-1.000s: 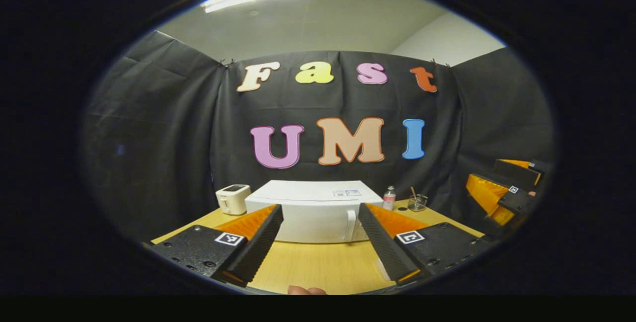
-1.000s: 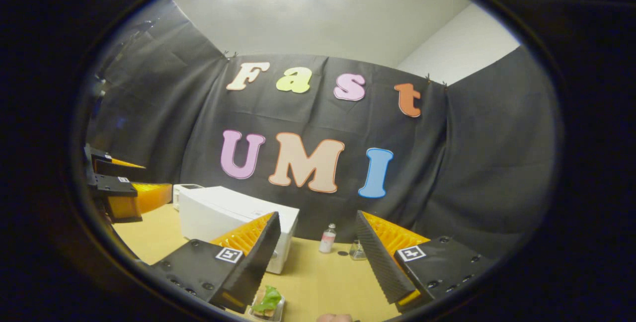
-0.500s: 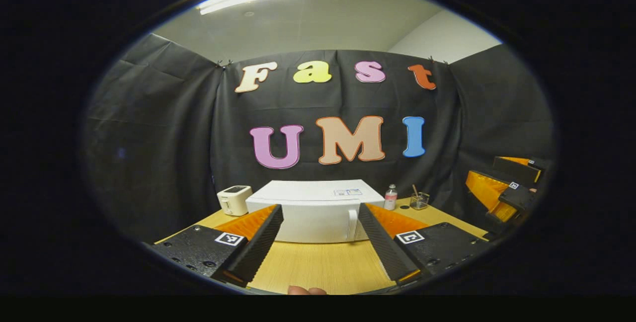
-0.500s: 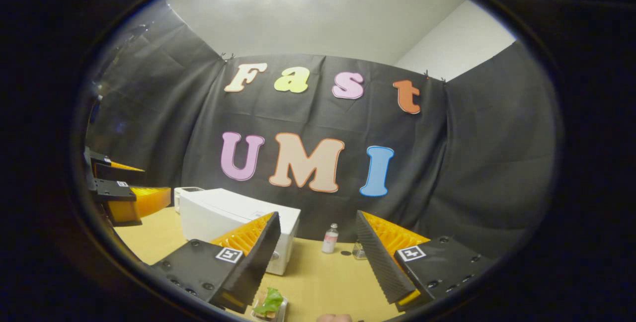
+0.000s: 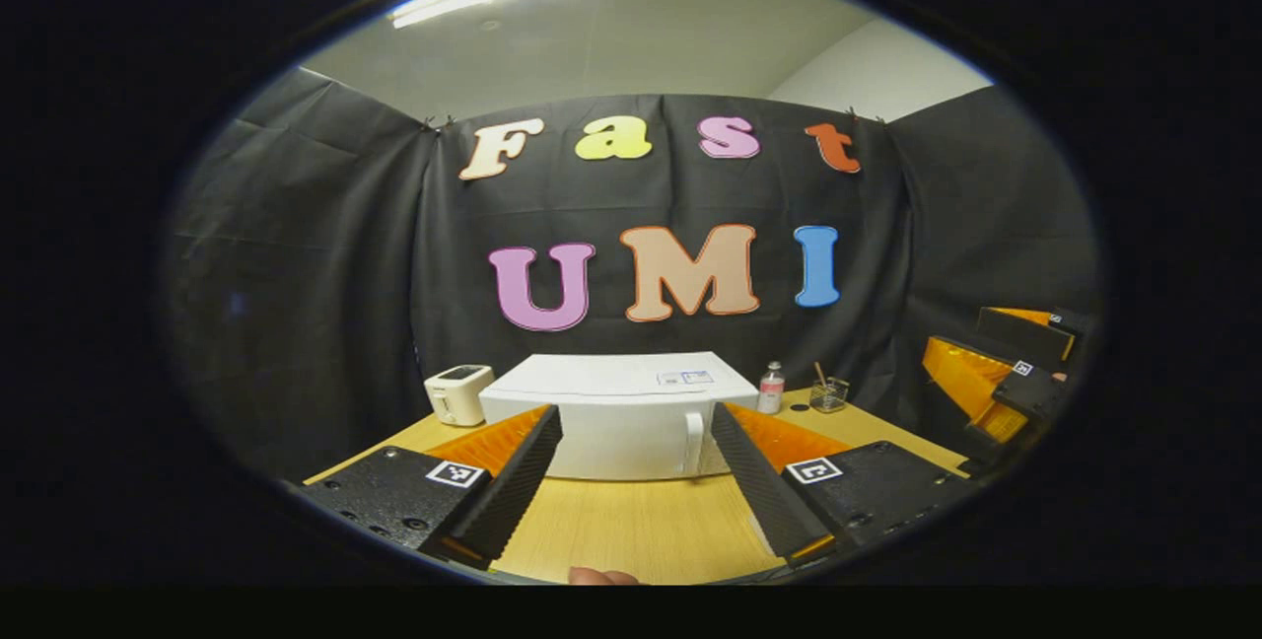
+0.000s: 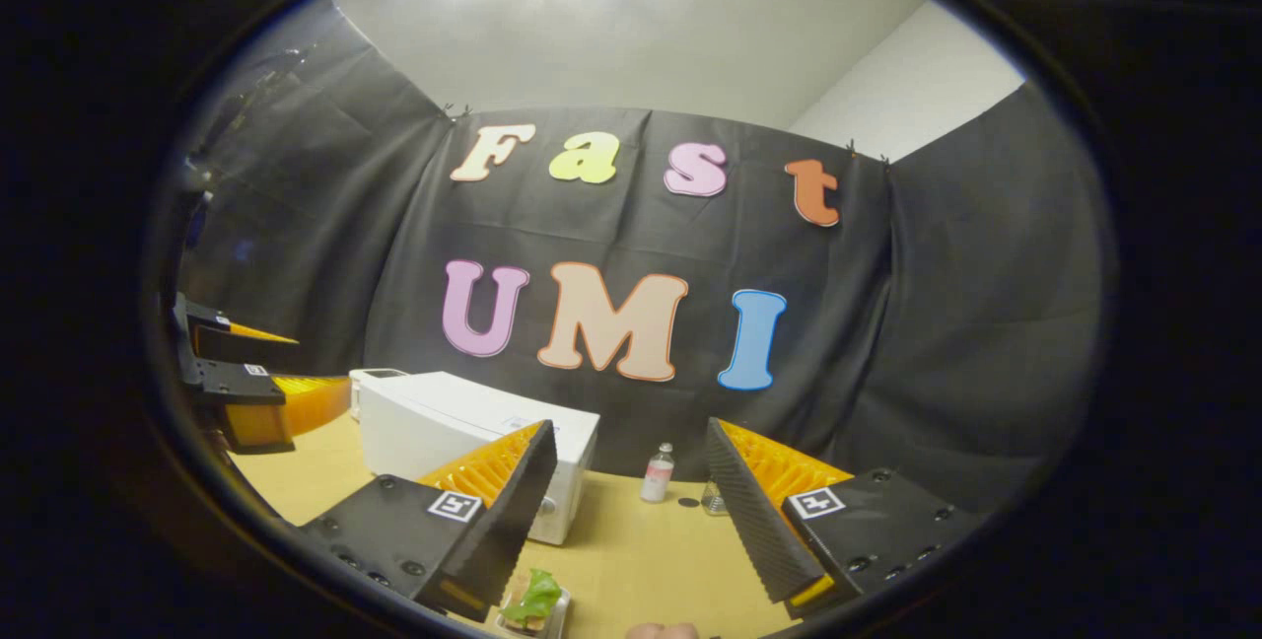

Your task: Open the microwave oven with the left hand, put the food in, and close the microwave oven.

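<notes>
In the left gripper view, the left gripper [image 5: 636,481] hangs above the near part of the wooden table [image 5: 641,526] with its ribbed fingers spread wide and nothing between them. A bare stretch of pale wood grain lies between it and the microwave oven [image 5: 621,412]. That is a smooth white box with its door closed and a vertical handle [image 5: 693,442] near its right front edge. A small white toaster [image 5: 456,393] stands just left of the oven; a small bottle [image 5: 771,389] and a clear glass cup [image 5: 828,392] stand to its right near the cloth wall. The right gripper [image 5: 996,378] shows at the far right edge. In the right gripper view, the right gripper [image 6: 631,511] is likewise released, fingers apart and empty, over open tabletop. The food [image 6: 535,602], green leaf on a clear tray, sits at the table's near edge beside its left finger, well short of the oven's front right corner.
</notes>
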Action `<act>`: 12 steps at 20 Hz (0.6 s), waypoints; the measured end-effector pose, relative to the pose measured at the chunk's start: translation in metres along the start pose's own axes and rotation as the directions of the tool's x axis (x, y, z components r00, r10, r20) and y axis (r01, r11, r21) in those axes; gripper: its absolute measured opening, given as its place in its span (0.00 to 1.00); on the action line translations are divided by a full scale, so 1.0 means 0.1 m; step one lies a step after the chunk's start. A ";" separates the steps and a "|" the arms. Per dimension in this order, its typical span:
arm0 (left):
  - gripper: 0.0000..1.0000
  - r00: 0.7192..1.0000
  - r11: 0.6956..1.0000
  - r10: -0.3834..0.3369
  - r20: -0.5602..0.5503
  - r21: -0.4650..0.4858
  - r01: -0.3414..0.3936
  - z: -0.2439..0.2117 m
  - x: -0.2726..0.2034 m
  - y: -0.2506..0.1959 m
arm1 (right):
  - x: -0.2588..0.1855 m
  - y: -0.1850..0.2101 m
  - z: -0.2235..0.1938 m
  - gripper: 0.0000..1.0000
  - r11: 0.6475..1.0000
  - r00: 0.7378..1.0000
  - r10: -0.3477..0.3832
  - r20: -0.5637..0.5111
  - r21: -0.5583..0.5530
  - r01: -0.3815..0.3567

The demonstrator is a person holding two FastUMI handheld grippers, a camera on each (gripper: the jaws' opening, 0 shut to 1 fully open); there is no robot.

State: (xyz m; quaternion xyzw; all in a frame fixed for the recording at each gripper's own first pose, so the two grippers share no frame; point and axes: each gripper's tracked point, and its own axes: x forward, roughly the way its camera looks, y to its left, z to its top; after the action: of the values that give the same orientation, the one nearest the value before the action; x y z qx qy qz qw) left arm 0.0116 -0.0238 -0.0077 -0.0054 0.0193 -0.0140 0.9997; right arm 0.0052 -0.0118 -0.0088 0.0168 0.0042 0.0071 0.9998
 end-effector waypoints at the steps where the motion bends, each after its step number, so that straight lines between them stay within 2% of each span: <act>1: 0.95 1.000 1.000 0.001 -0.004 -0.006 -0.001 -0.03 0.02 -0.01 | -0.01 0.01 -0.02 0.93 1.000 1.000 0.005 -0.002 0.006 -0.005; 5: 0.95 0.999 0.999 0.027 -0.024 -0.016 -0.027 -0.23 0.19 0.00 | -0.08 0.05 -0.12 0.93 0.999 0.999 0.038 0.001 0.027 -0.038; 6: 0.99 0.999 0.999 0.030 -0.020 -0.018 -0.031 -0.26 0.26 0.00 | -0.09 0.06 -0.16 0.93 0.999 0.999 0.044 -0.002 0.028 -0.044; 7: 0.95 0.999 0.999 0.029 -0.031 -0.017 -0.030 -0.35 0.35 -0.02 | -0.11 0.07 -0.24 0.93 0.998 0.998 0.052 -0.023 0.027 -0.052; 9: 0.98 0.999 1.000 0.011 -0.037 -0.019 -0.011 -0.51 0.56 -0.08 | -0.14 0.11 -0.26 0.93 0.997 0.997 0.067 -0.023 0.049 -0.066; 11: 0.95 0.998 0.999 -0.022 -0.054 -0.043 0.020 -0.73 0.83 -0.17 | -0.17 0.10 -0.17 0.93 0.994 0.998 0.050 0.025 0.091 -0.052; 12: 0.96 0.997 0.999 -0.029 -0.076 -0.044 0.025 -0.88 0.98 -0.20 | -0.16 0.08 -0.17 0.96 0.993 0.999 0.030 0.027 0.110 -0.033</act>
State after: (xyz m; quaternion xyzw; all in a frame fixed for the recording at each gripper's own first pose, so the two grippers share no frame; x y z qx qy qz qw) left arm 0.1052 -0.0472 -0.0990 -0.0268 0.0578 -0.0272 0.9976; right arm -0.0107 -0.0035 -0.0254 0.0722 -0.0085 0.0226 0.9971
